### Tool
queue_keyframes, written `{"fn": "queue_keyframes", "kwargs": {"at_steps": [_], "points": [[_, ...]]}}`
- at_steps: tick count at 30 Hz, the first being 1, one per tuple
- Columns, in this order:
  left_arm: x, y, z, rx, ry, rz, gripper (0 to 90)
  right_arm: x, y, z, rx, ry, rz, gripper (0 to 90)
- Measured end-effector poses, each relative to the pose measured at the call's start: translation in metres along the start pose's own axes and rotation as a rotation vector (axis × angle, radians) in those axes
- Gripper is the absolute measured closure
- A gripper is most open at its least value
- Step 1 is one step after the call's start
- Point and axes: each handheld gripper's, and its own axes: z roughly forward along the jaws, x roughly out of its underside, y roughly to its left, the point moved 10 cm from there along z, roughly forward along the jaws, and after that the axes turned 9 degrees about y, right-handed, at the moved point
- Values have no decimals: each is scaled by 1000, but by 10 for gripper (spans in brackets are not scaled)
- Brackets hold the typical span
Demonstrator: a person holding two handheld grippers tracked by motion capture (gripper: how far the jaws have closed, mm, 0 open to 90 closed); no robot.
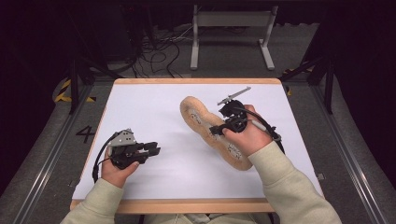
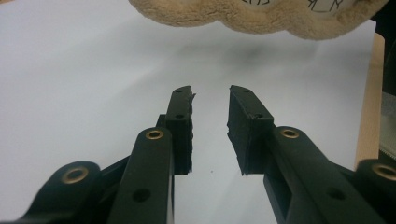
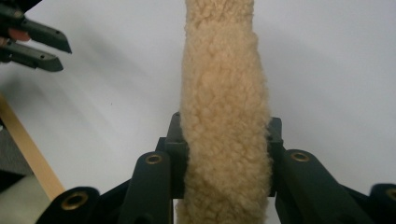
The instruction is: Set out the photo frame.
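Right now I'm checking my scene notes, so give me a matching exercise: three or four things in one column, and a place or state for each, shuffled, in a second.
1. left gripper
2. right gripper
3. tan fleecy peanut-shaped cushion
4. white rectangular table top

a. bordered by a pale wooden rim
b. open, holding nothing
c. lying slantwise right of centre
d. shut on the fleece

Pairs: 1-b, 2-d, 3-c, 4-a
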Motion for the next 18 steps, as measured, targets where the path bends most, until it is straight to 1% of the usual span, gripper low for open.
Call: {"fn": "queue_keyframes", "kwargs": {"at_steps": [1, 2, 5, 6, 7, 8, 9, 11, 13, 14, 15, 16, 17, 18], "points": [[0, 0, 0, 0, 0, 0, 712, 0, 0, 0, 0, 0, 0, 670], [3, 1, -3, -11, 1, -7, 713, -3, -1, -1, -5, 6, -62, 670], [6, 3, -7, -22, -2, -21, 714, -8, -3, -1, -1, 8, -139, 670], [6, 3, -7, -22, -2, -21, 716, -8, -3, -1, -1, 8, -139, 670], [9, 4, -9, -25, 3, -25, 719, -12, -4, -1, 2, 8, -203, 670], [11, 4, -10, -31, 5, -25, 719, -12, -4, -1, 2, 8, -203, 670], [14, 5, -14, -43, 0, -35, 721, -16, -6, 1, 4, 5, -260, 670], [16, 6, -17, -48, -3, -38, 722, -20, -7, 2, -1, 3, -295, 670], [18, 6, -18, -54, 0, -43, 722, -24, -6, 4, -18, 4, -336, 670], [20, 6, -19, -55, 1, -47, 722, -24, -6, 4, -18, 4, -336, 670], [21, 7, -20, -59, -1, -53, 722, -25, -5, 4, -26, 7, -356, 670], [24, 7, -23, -64, 3, -55, 722, -28, -4, 5, -44, 13, -400, 669], [24, 7, -23, -64, 3, -55, 722, -30, -3, 6, -56, 17, -417, 670], [25, 7, -24, -64, 2, -58, 722, -30, -3, 6, -56, 17, -417, 670]]}}
